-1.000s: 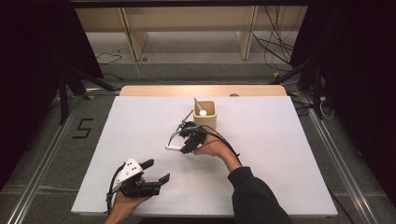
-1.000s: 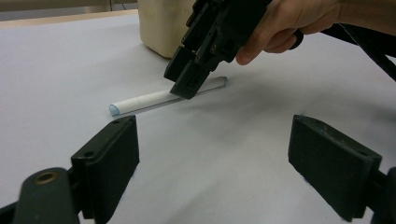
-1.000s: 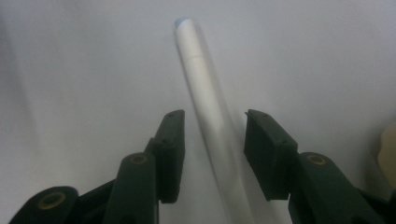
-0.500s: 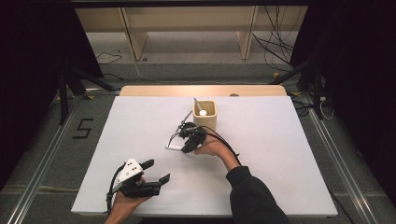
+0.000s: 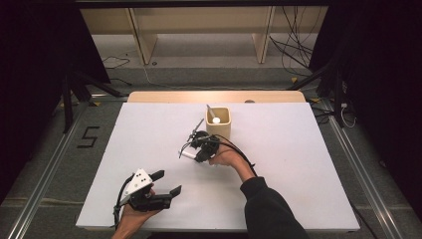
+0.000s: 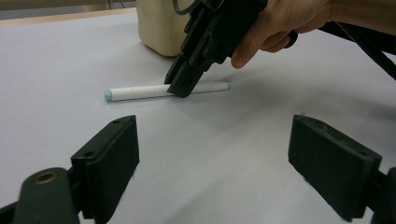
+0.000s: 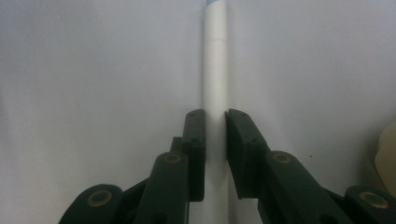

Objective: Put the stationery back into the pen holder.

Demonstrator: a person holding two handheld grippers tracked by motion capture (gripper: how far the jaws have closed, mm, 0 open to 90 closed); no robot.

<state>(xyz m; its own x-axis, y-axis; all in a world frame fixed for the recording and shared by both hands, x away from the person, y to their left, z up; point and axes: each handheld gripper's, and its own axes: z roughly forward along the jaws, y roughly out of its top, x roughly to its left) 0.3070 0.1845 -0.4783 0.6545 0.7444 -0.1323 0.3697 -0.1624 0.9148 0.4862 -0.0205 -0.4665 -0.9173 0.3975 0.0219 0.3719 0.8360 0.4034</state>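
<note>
Right gripper [image 7: 215, 140] jaws have just been closing, now clamping the white marker [image 6: 140, 92] beside the beige cup [image 5: 219, 122]; left gripper [image 6: 229, 154] jaws gape wide, empty.

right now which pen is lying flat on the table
The white pen with pale blue ends, clamped by the right gripper. The other pens stand upright in the cream cup.

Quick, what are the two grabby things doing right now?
Left hand-held gripper: open, holding nothing.
Right hand-held gripper: its jaws have just been closing and now pinch the white pen on the table.
</note>
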